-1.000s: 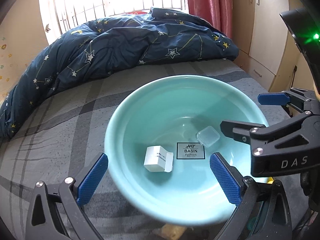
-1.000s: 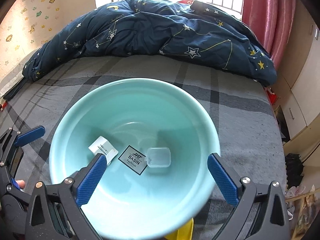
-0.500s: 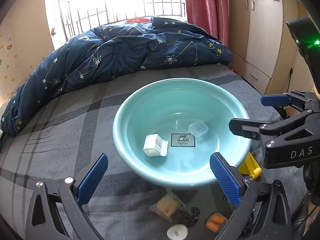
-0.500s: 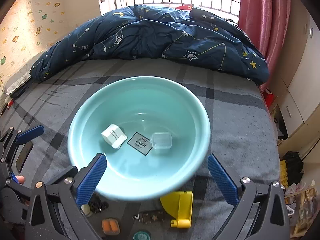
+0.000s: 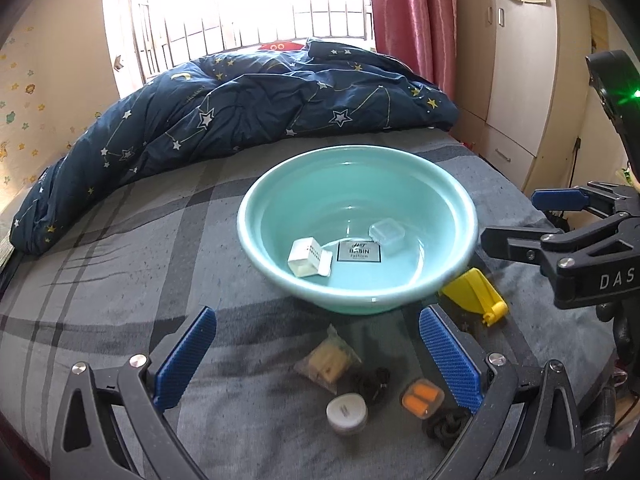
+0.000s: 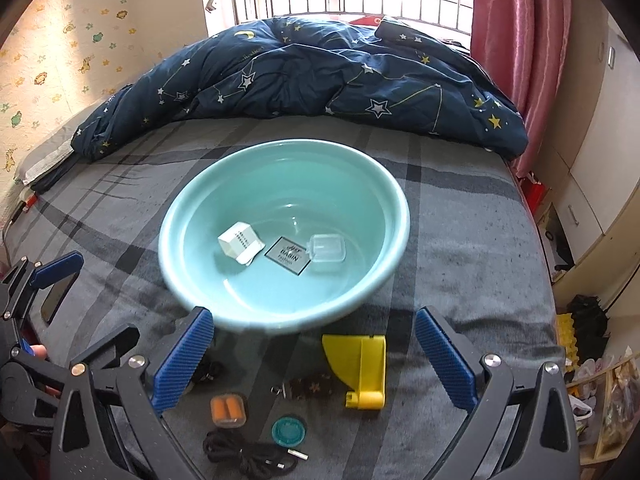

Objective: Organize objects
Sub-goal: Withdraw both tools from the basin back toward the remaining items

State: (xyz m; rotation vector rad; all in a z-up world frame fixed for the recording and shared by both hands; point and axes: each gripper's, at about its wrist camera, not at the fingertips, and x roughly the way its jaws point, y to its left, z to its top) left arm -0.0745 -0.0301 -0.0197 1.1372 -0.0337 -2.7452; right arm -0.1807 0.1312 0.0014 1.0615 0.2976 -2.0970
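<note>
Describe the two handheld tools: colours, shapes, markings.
Both tools match: the left tool and the right tool have black angular frames with silver bolts and two long fingers faced with blue ribbed pads. Seen from the left wrist, the right tool's body carries white "DAS" lettering, with a green light above.

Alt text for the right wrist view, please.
A teal basin on a grey plaid bed holds a white box and a clear case. The open right tool hovers over a yellow scoop, orange earplugs and a black cable.
</note>
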